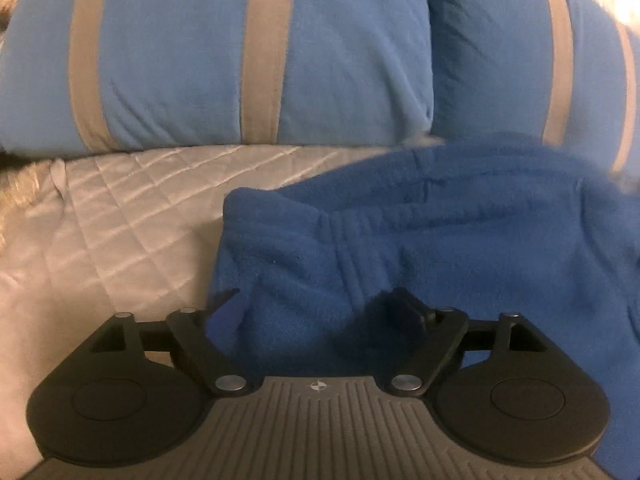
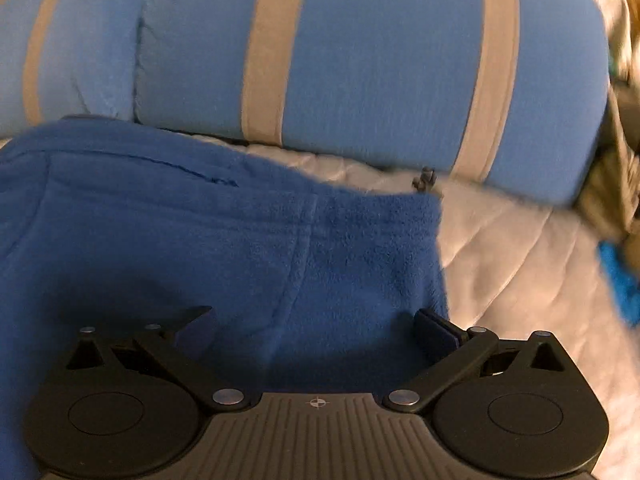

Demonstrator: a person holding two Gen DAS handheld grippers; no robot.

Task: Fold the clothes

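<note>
A dark blue fleece garment [image 1: 440, 240] lies on a quilted pale bedspread [image 1: 100, 220]. It also shows in the right wrist view [image 2: 200, 240], with a stitched hem along its far edge. My left gripper [image 1: 316, 308] is open, its fingers spread over the garment's left near corner, fleece between them. My right gripper [image 2: 316, 328] is open over the garment's right near corner, the right finger [image 2: 434, 330] at the fabric's edge.
Light blue pillows with grey stripes [image 1: 240, 52] lie along the far side of the bed, also in the right wrist view [image 2: 380, 64]. A bright blue item [image 2: 620, 280] sits at the right edge. The bedspread [image 2: 520, 260] extends right.
</note>
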